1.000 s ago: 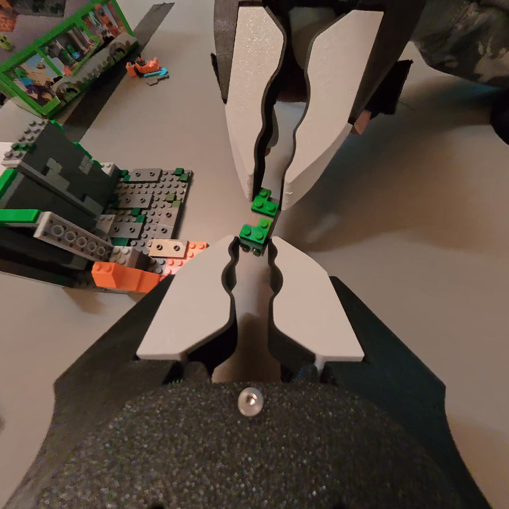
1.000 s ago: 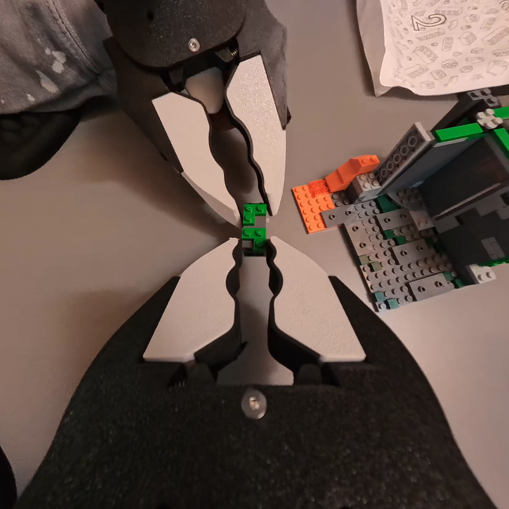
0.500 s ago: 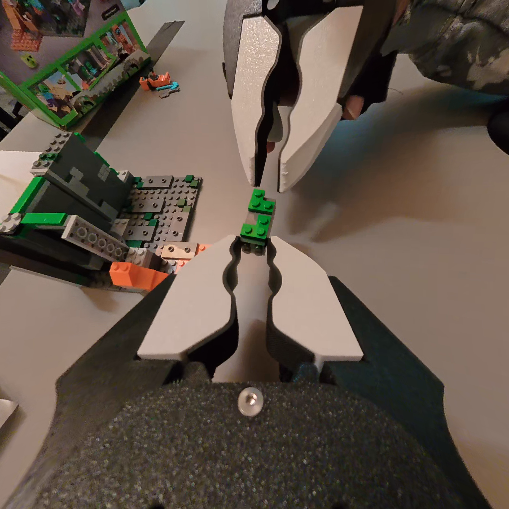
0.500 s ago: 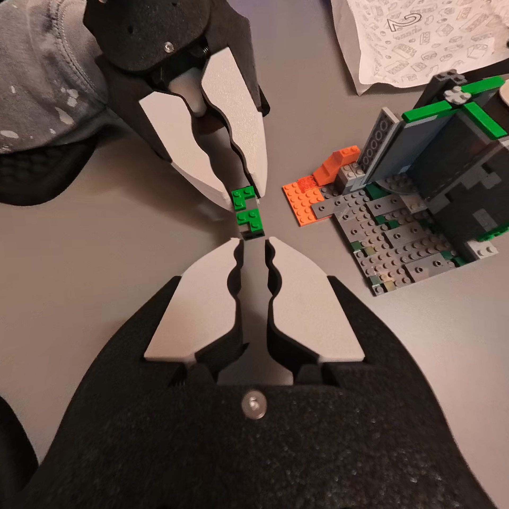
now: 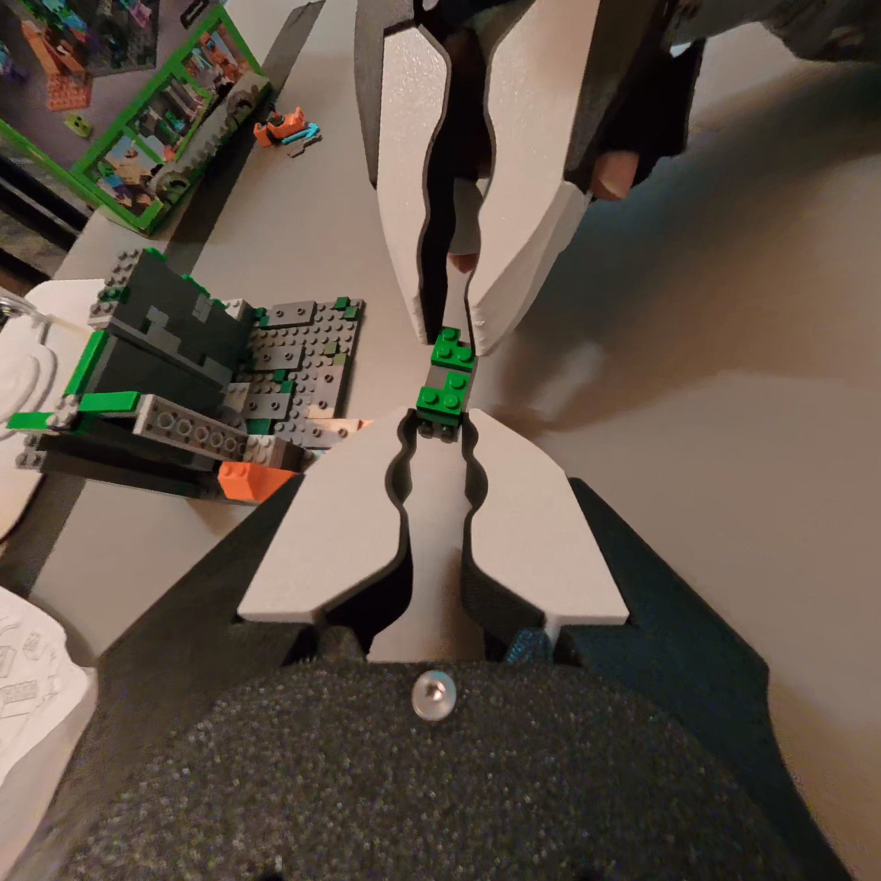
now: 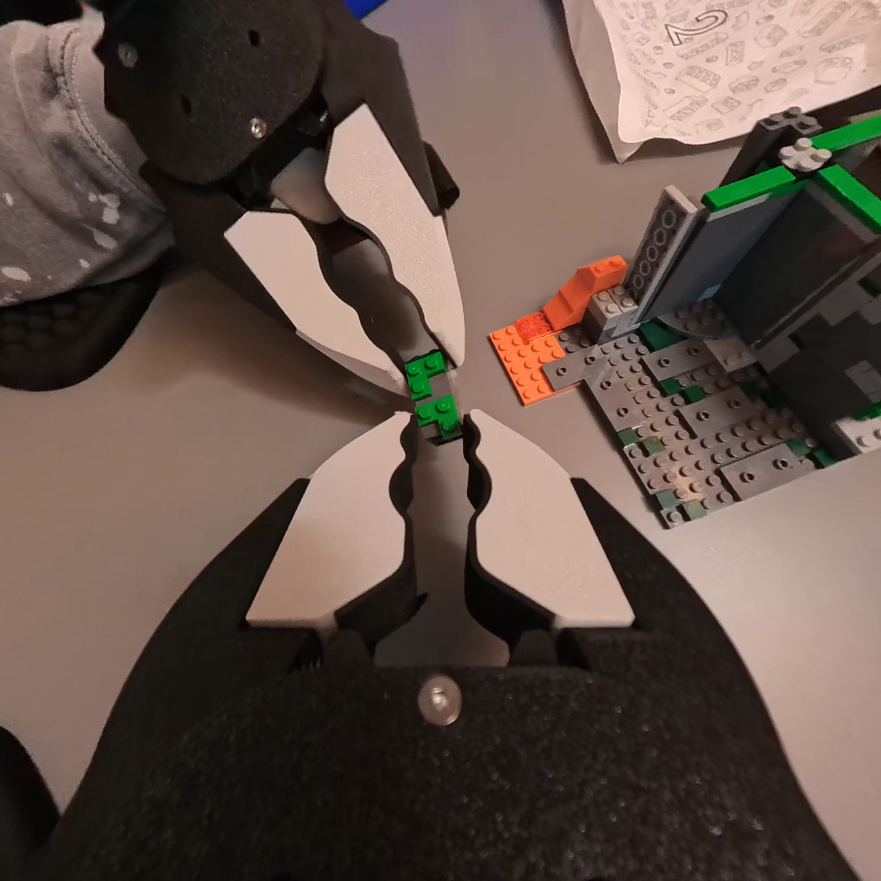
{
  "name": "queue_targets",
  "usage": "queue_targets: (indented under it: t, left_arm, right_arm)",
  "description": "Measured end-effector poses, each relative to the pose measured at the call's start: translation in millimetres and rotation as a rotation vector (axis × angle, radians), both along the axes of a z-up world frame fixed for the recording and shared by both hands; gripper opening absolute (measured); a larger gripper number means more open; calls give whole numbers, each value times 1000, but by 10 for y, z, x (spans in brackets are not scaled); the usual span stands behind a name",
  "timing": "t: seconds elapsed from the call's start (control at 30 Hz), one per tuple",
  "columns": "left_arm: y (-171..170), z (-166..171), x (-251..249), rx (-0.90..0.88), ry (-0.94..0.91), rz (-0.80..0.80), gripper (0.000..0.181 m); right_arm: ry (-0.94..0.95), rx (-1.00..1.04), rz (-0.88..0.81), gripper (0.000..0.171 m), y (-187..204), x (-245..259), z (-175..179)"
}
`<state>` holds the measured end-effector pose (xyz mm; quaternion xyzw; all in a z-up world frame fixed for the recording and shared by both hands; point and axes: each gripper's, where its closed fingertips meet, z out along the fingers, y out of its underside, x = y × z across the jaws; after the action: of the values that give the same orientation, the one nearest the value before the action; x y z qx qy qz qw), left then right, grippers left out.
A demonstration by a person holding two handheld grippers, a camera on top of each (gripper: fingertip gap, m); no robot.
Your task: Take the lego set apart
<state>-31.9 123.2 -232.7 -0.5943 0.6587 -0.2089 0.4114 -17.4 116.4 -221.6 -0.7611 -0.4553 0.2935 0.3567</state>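
Compared with half a second earlier, when the right gripper's tips stood clear of the small lego piece, the right gripper (image 5: 448, 341) has come back onto it; its two pale grey fingertips (image 5: 496, 329) now bracket the far end of the piece. One second earlier the two tools met on the piece in much the same way.

The small lego piece (image 5: 445, 381), a narrow grey plate stack carrying two green L-shaped studded plates, is suspended above the beige tabletop (image 5: 691, 429), between the two opposed tools.

The left gripper (image 5: 438, 424) is nearly closed and clamps the near end of the piece between its tips. In the right wrist view, the right gripper (image 6: 438, 429) is likewise narrowed onto its end of the piece (image 6: 434, 403), with the left gripper (image 6: 429, 367) approaching from the upper left and pinching the opposite end.

The main lego build (image 5: 190, 381), dark grey walls with green trim on a grey studded baseplate with an orange corner, rests on the table to the left, well apart from the held piece. Behind it lie a green-edged printed box (image 5: 143, 119) and a small orange-and-blue lego fragment (image 5: 283, 131). A white printed paper bag (image 6: 715, 62) lies beyond the build in the right wrist view.
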Motion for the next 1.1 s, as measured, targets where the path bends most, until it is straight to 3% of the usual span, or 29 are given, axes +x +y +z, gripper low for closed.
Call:
queue_targets:
  t: [0.2, 0.5, 0.93, 1.03, 1.1]
  left_arm:
    - [79, 53, 25, 132, 9, 29, 18]
    - [135, 121, 44, 212, 22, 68, 18]
    - [124, 11, 106, -41, 62, 188, 18]
    - [183, -72, 78, -140, 69, 250, 17]
    - [131, -74, 60, -172, 59, 203, 17]
  right_arm:
    - [122, -189, -66, 22, 28, 84, 17]
    - [284, -272, -152, 8, 155, 92, 153]
    - [87, 137, -90, 7, 182, 54, 279]
    - [106, 179, 14, 6, 37, -85, 342]
    - [-7, 258, -11, 6, 99, -73, 300]
